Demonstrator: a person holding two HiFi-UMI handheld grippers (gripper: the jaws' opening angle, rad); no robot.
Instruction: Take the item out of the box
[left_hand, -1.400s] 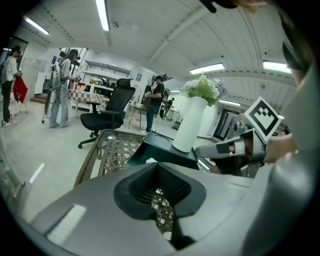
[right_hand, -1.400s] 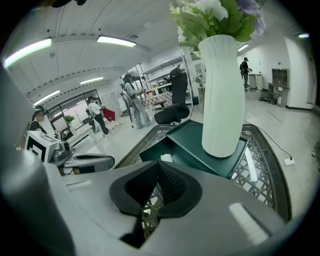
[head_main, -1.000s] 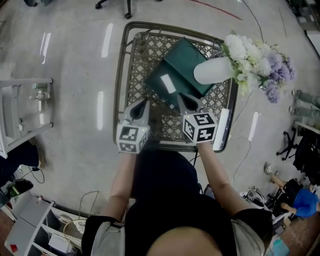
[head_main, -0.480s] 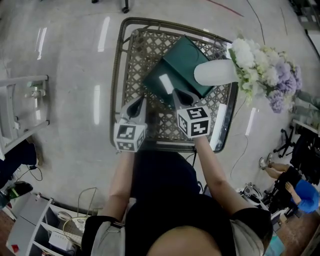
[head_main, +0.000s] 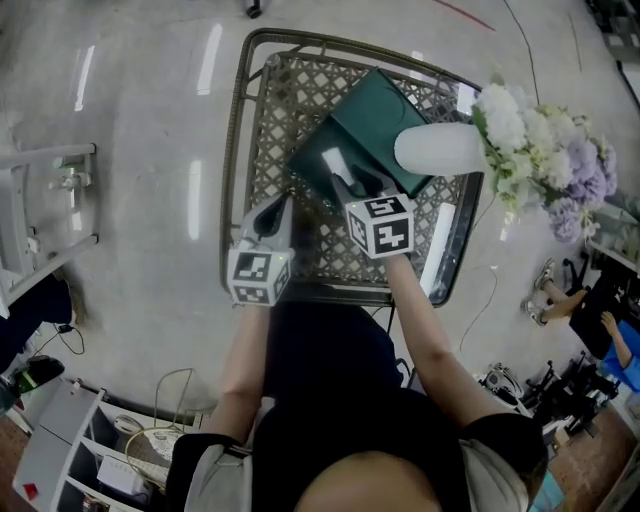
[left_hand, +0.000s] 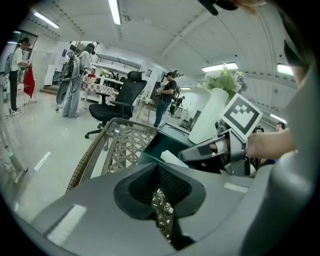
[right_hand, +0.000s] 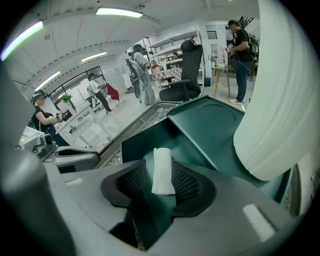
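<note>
The white roll (right_hand: 161, 167) lies in the open green box (right_hand: 200, 125), right between our right gripper's (right_hand: 159, 181) fingers. These have just been opening and now stand spread, not pinching it. A white vase (head_main: 440, 148) stands just beyond them. Our left gripper's (left_hand: 157, 189) fingers are pressed together above the lattice surface (left_hand: 122, 147).

Counter (head_main: 233, 160): woven wicker, open lattice top, rough, matt; rim in tighter checked weave
Box (head_main: 372, 118): dark green, card-like, smooth, soft satin sheen
Item (right_hand: 161, 170): white roll, soft, matt; cloth or paper, cannot tell
Vase (head_main: 440, 150): white, matt, faintly ribbed
Floor (head_main: 140, 120): pale, polished, glossy, mirrors ceiling lights
Left gripper (left_hand: 159, 192), right gripper (right_hand: 159, 186): grey plastic shells, smooth, matt; jaws lined in black, fine-ridged, rubbery look
Marker cubes (head_main: 381, 225): white faces, black print, matt
</note>
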